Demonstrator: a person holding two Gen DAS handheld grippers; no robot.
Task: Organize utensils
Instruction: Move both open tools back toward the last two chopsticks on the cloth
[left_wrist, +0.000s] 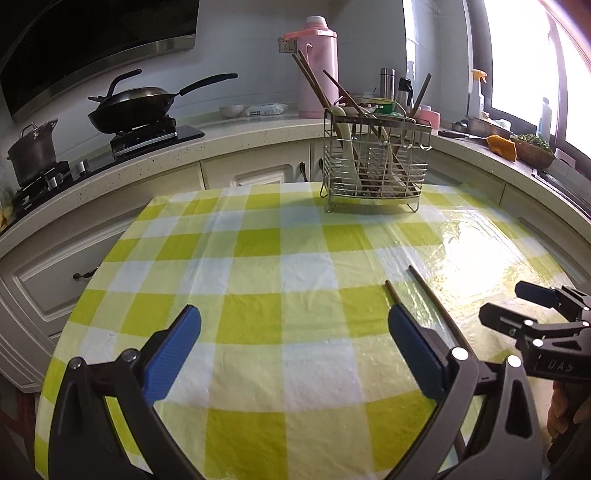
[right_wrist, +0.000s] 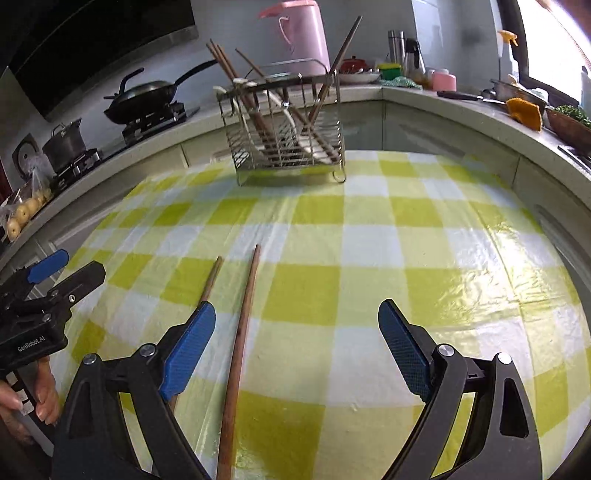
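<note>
Two brown wooden chopsticks (right_wrist: 242, 332) lie side by side on the green-and-white checked tablecloth (right_wrist: 332, 295). My right gripper (right_wrist: 297, 343) is open low over them: the longer one lies between its jaws, untouched by the pads, and the other chopstick (right_wrist: 212, 277) runs under its left finger. In the left wrist view the same chopsticks (left_wrist: 436, 306) lie at the right, one passing behind my right finger. My left gripper (left_wrist: 295, 347) is open with only cloth between its fingers. A wire utensil rack (left_wrist: 373, 166) with chopsticks and a white spoon stands at the table's far edge.
A counter curves behind the table, with a pink thermos (left_wrist: 317, 66), a wok (left_wrist: 133, 107) and a pot (left_wrist: 33, 151) on the stove, plus bottles and a basket at right. A hand (right_wrist: 40, 395) holds the left gripper (right_wrist: 79, 264). The right gripper (left_wrist: 506, 302) shows at right.
</note>
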